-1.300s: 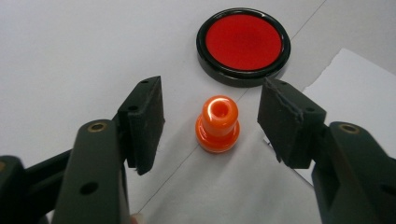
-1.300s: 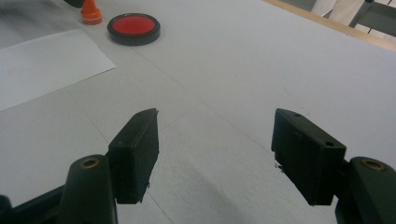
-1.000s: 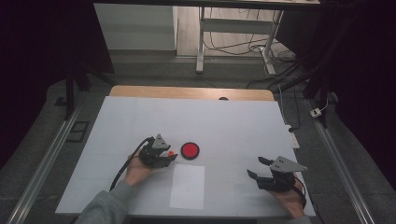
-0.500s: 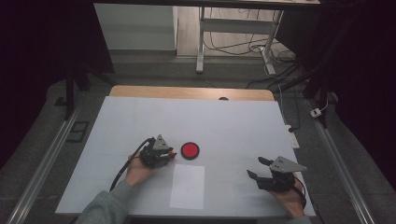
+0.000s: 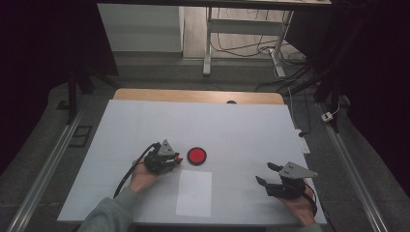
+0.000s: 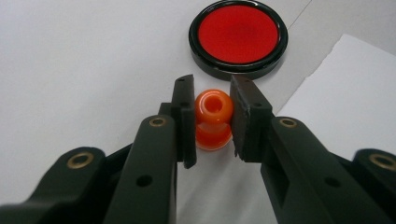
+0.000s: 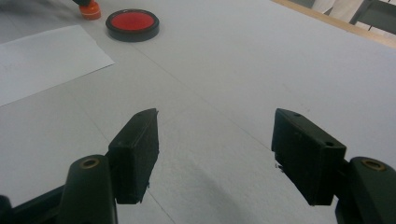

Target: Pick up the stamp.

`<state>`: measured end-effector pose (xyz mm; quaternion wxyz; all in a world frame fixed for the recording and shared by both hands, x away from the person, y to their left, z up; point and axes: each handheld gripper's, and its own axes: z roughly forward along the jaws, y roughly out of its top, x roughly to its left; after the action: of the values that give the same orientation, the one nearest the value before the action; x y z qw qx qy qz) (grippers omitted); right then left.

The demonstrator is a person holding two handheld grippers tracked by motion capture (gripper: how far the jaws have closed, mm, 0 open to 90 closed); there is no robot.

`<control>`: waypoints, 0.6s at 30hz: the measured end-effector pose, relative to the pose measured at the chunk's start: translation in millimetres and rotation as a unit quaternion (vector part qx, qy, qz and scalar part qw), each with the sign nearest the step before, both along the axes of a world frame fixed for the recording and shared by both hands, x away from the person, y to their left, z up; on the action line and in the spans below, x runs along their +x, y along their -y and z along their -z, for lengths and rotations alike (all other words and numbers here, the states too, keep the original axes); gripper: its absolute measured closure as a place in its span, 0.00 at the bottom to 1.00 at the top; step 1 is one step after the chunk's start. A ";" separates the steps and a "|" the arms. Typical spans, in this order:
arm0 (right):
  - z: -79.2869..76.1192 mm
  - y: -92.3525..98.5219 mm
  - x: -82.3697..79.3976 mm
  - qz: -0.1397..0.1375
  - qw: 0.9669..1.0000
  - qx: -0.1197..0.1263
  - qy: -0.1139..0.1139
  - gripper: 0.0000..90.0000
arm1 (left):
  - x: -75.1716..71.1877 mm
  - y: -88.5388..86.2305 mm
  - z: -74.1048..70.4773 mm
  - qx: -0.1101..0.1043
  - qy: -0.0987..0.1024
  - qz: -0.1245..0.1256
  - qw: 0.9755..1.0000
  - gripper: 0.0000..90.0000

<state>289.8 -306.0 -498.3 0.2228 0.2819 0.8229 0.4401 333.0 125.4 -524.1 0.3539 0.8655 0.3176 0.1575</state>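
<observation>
Left gripper view: gripper [image 6: 212,119] pinches glossy orange knob [image 6: 213,119].

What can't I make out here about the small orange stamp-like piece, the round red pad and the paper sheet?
- Small orange stamp-like piece: its underside is hidden in the left gripper view by its own body and the left gripper's shut jaws; tiny in the high view.
- Round red pad in a black rim: too smooth to tell whether it is ink or a lid.
- White paper sheet: any mark is too faint in the high view; the right gripper view's edge cuts it off.
</observation>
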 end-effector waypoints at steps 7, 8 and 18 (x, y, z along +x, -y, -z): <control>0.1 0.0 0.0 -0.001 1.000 -0.001 0.000 0.35 | -0.4 -0.7 -0.9 -0.002 0.002 0.002 1.000 0.80; 0.2 0.0 0.0 0.000 1.000 0.000 0.000 0.35 | -0.4 -1.1 -1.3 -0.003 0.003 0.001 1.000 0.80; 0.5 -0.2 -0.2 -0.002 1.000 0.000 0.000 0.35 | -3.3 -8.7 -9.2 -0.025 0.009 -0.003 1.000 0.80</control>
<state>289.7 -305.8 -498.9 0.2215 0.2805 0.8234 0.4407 329.8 134.2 -514.9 0.3782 0.8540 0.3205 0.1582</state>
